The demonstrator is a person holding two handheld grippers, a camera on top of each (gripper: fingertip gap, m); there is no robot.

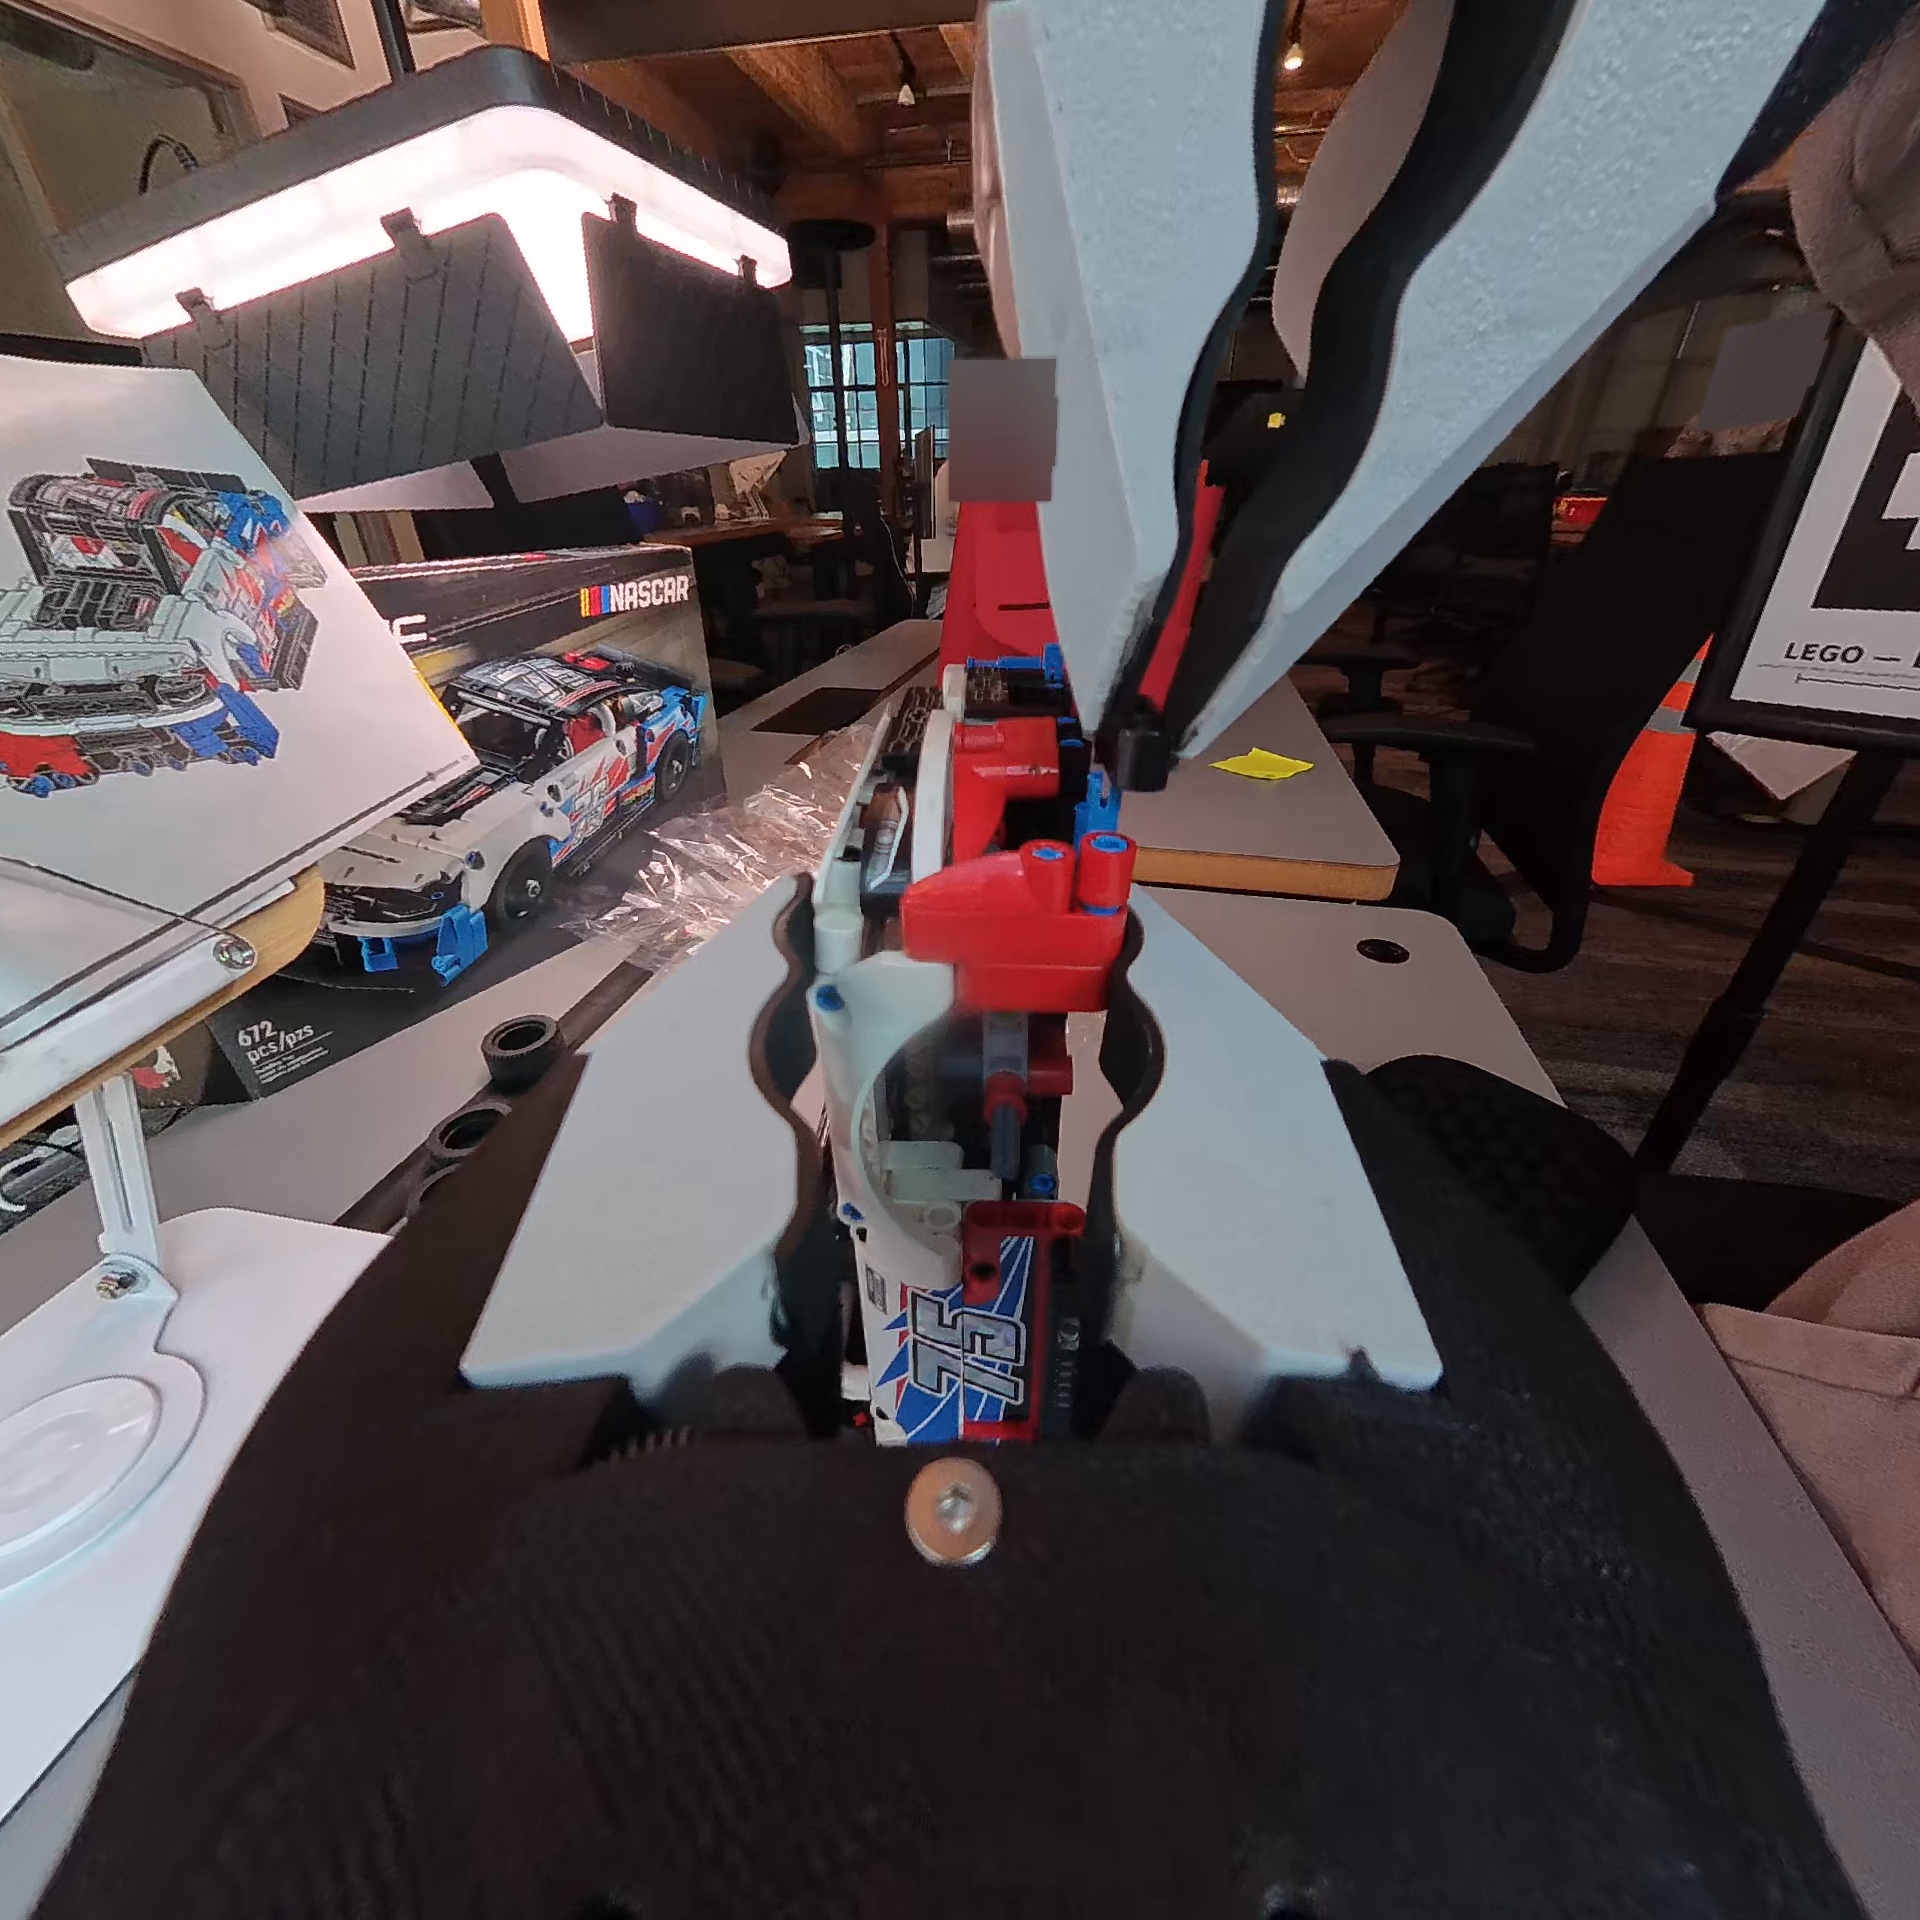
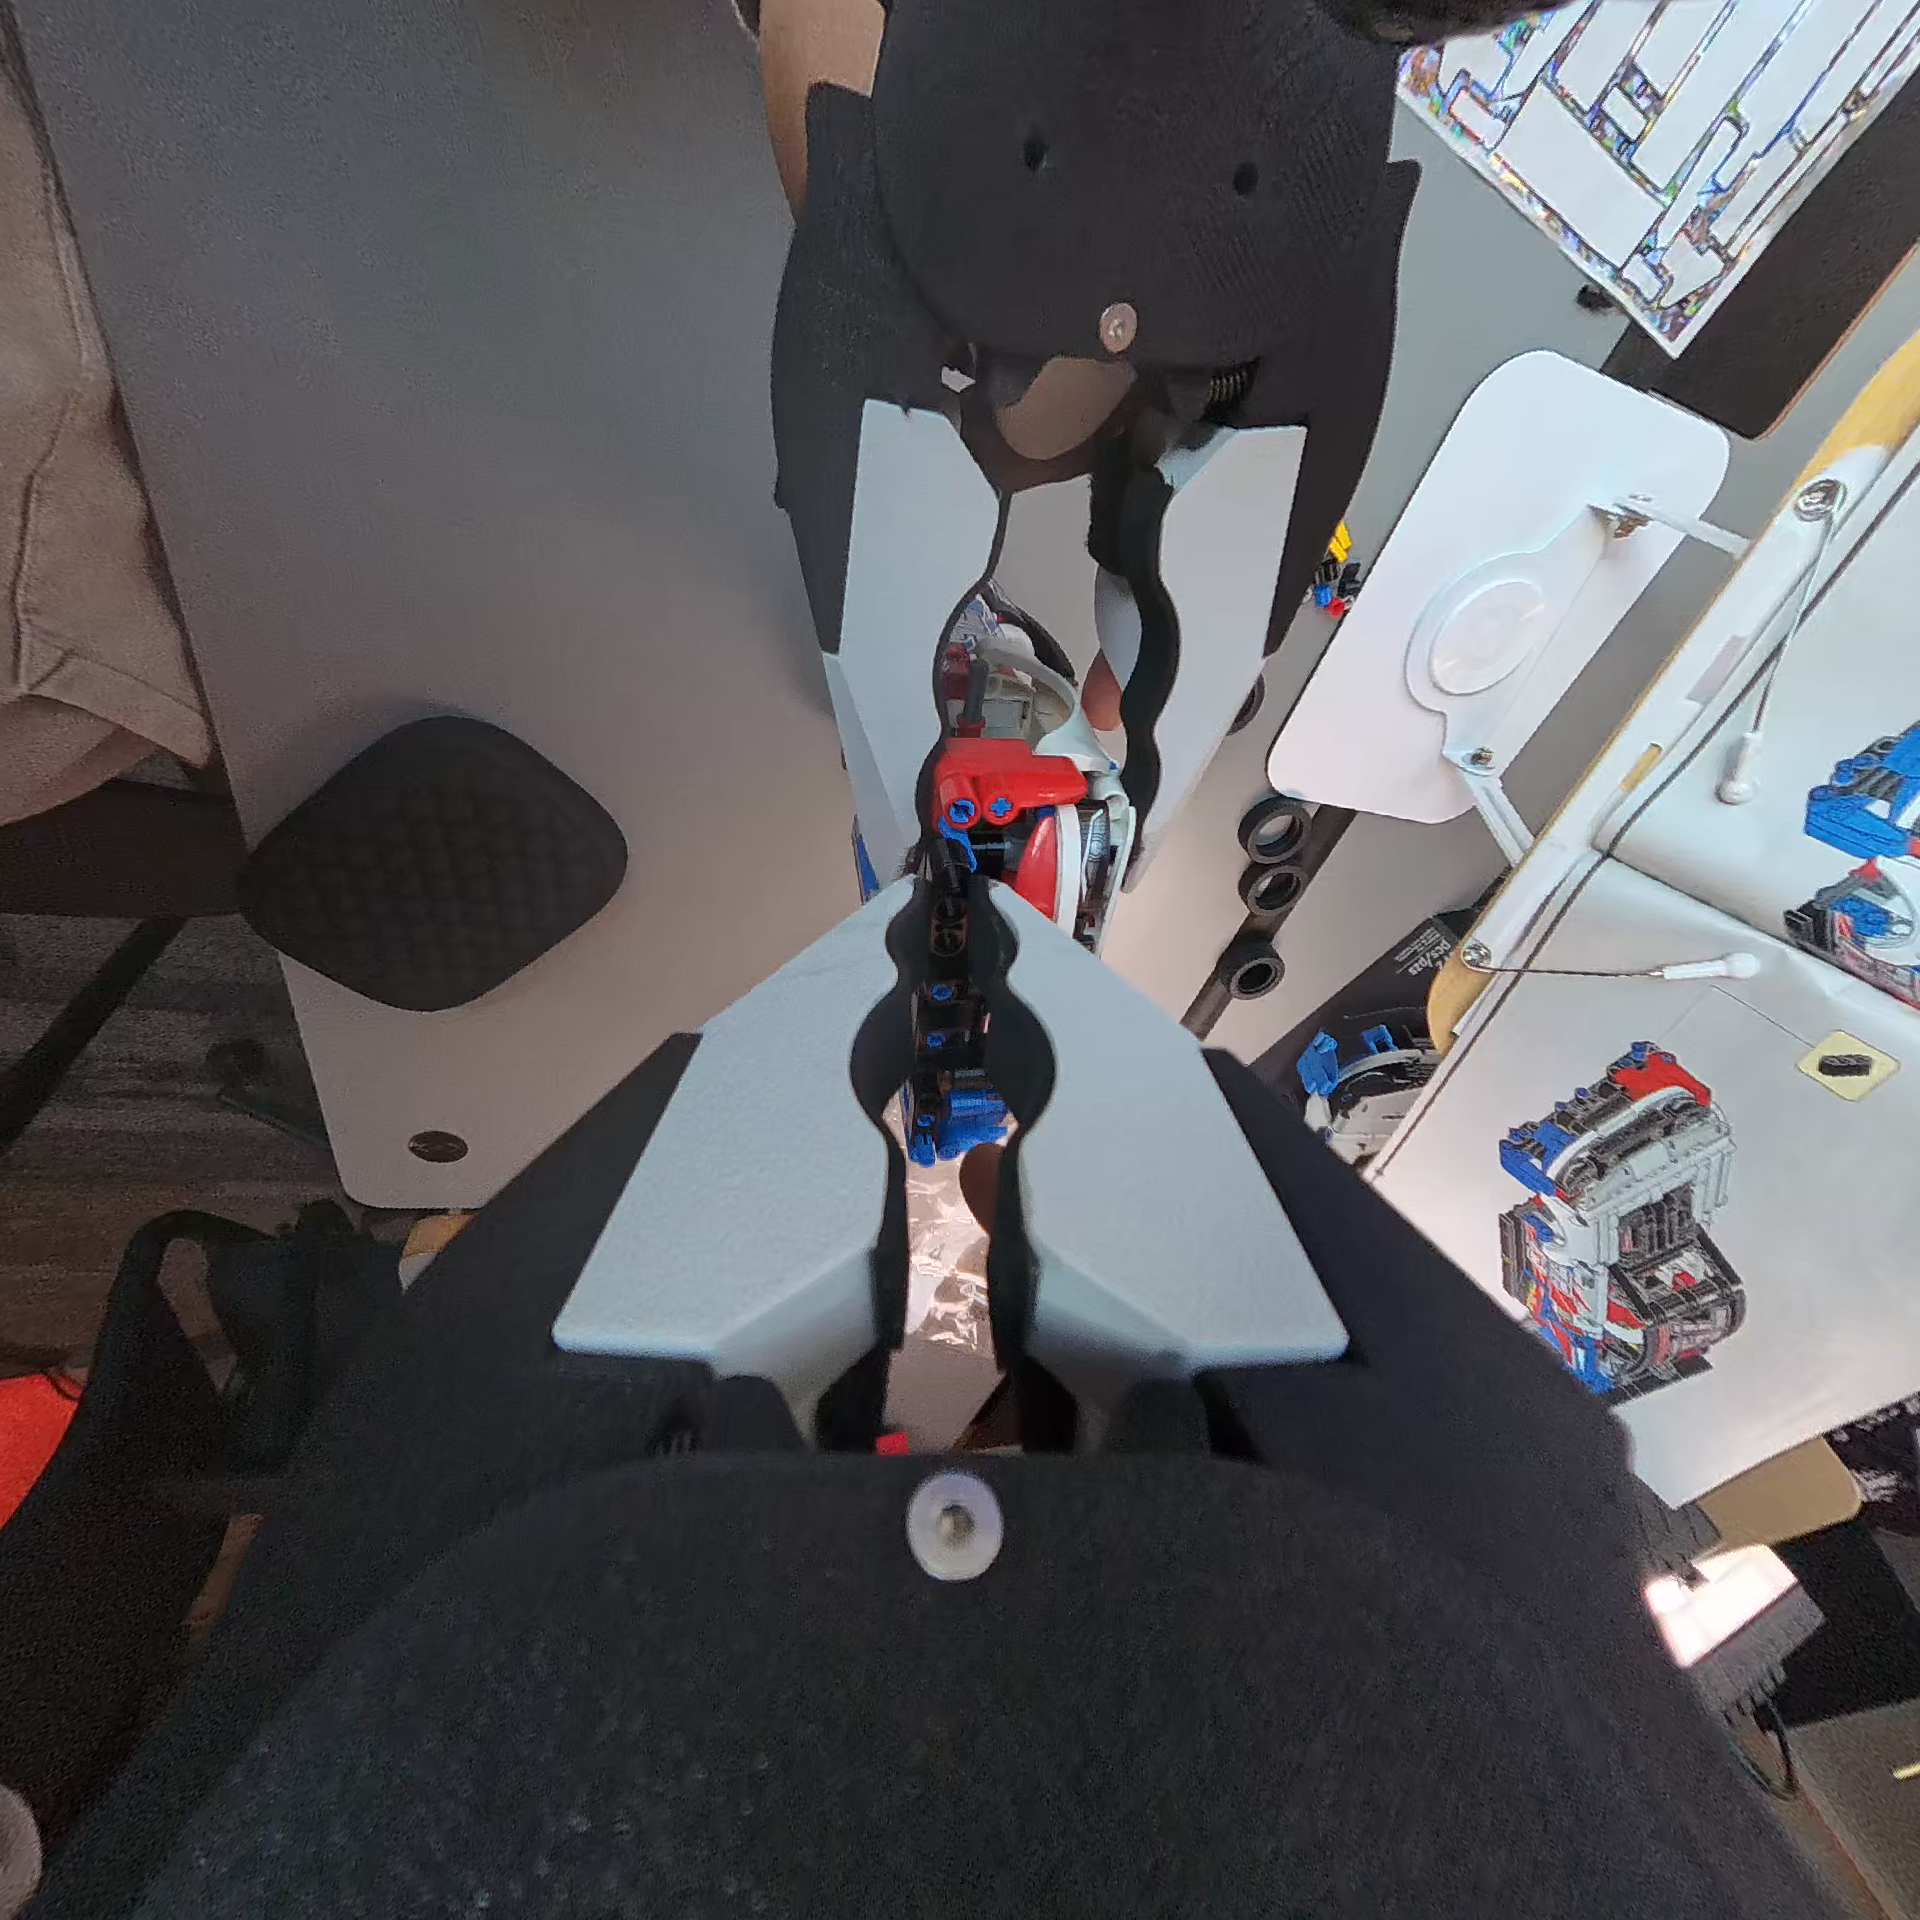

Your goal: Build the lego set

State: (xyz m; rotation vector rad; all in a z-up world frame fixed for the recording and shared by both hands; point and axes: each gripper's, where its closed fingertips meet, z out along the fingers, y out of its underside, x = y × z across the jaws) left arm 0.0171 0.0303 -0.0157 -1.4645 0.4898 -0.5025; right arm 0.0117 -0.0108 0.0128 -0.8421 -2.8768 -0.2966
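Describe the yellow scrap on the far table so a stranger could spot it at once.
Start in the left wrist view at the right claw reaching down from above. Just right of its tip, on the grey table with a wood-coloured edge, lies the yellow scrap. It is flat and bright, unlike the orange cone standing on the floor beyond.

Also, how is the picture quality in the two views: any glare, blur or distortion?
Left wrist view: the lamp is blown out to white, and the car model looks slightly soft in the left gripper. Right wrist view: even light, straight table edges bend from the wide lens.
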